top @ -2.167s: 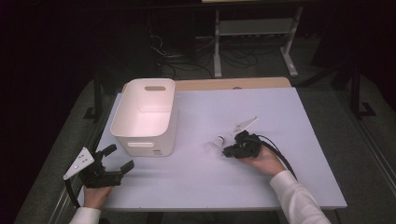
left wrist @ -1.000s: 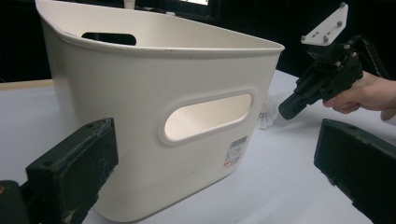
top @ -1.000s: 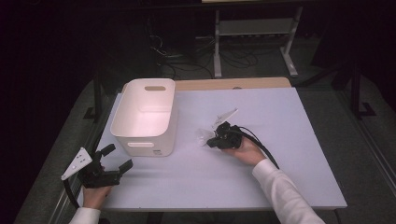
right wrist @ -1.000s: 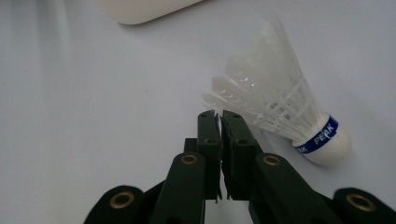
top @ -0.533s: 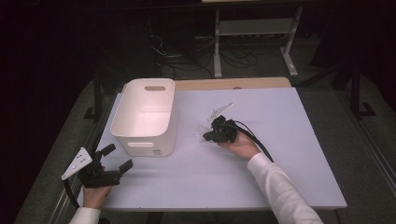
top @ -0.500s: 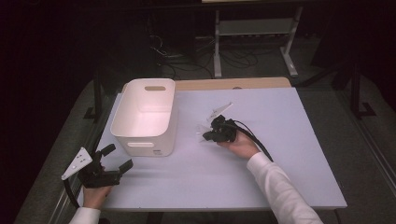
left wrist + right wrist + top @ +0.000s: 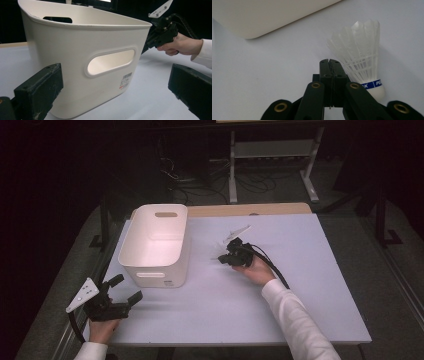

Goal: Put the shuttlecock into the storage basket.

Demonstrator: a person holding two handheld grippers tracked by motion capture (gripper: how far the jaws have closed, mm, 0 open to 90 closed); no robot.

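The right tongs (image 7: pixel 330 62) are pressed together beside the white bin (image 7: pixel 156 245), pinching a shuttlecock (image 7: pixel 359 57) (blue band, lettering cut off); the left tongs (image 7: pixel 112 92) are spread.

High view: fixed above my side, looking forward and down over the whole table (image 7: pixel 300 310), far off. Left gripper view: rides low near the tabletop, facing the bin (image 7: pixel 82 62) side-on, close. Right gripper view: looks down along my closed jaws at the tabletop, very near the shuttlecock (image 7: pixel 359 62). All three share the bin (image 7: pixel 155 245); high and left also share my right gripper (image 7: pixel 227 260).
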